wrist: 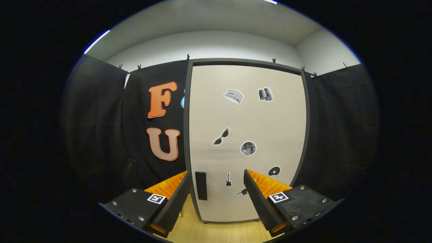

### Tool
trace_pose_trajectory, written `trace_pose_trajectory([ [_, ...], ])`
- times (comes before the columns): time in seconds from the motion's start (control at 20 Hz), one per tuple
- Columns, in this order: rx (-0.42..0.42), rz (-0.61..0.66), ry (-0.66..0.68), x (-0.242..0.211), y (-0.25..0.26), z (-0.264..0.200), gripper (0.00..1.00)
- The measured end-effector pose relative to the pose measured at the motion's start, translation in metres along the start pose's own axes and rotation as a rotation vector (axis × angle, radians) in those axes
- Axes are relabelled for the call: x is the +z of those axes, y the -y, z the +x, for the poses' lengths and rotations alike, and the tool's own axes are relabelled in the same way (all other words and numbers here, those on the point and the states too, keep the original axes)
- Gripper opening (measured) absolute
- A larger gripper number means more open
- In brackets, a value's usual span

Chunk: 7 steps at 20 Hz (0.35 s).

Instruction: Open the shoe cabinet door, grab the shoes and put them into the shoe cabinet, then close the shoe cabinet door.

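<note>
While the cabinet door stands shut, tool wide open, empty, flanking its handle.

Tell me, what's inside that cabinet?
Can't tell: the cabinet door is shut, hiding the inside. Showing on it are stickers and a dark handle, which sits between the gripper's open jaws.

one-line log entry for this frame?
phase: approach | cabinet door: closed | handle: between fingers, untouched | gripper: open | shoes: unplaced
</note>
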State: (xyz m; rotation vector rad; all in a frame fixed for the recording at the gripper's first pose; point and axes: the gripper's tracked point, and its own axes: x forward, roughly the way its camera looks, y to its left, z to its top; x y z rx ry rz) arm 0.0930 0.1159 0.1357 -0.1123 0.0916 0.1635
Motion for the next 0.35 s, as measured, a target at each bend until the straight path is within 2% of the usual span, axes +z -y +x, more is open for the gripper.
trace_pose_trajectory([
  [0.35,-0.059,-0.02,-0.017,-0.004,0.021,-0.036,0.95],
])
